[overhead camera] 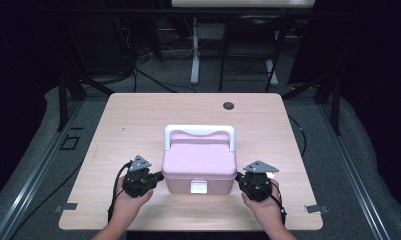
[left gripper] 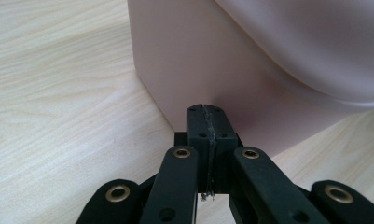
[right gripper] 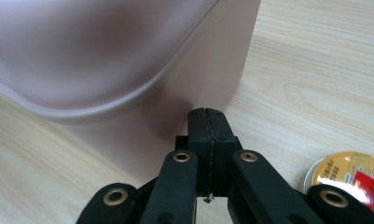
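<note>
A pink plastic box (overhead camera: 199, 167) with a white carry handle (overhead camera: 200, 132) and a white front latch (overhead camera: 198, 187) stands on the wooden table (overhead camera: 138, 120), near its front edge. My left gripper (overhead camera: 159, 176) is shut, its tips against the box's left side wall (left gripper: 184, 60). My right gripper (overhead camera: 239, 180) is shut too, its tips at the box's right side wall (right gripper: 208, 65). In the left gripper view the left gripper (left gripper: 206, 111) has its jaws pressed together, nothing between them. The right gripper (right gripper: 207, 113) looks the same in the right gripper view.
A round gold and red tin lid or disc (right gripper: 350, 175) lies on the table close beside my right gripper. A dark round grommet (overhead camera: 228, 105) sits near the table's far edge. Behind the table stand desk legs and cables on the floor.
</note>
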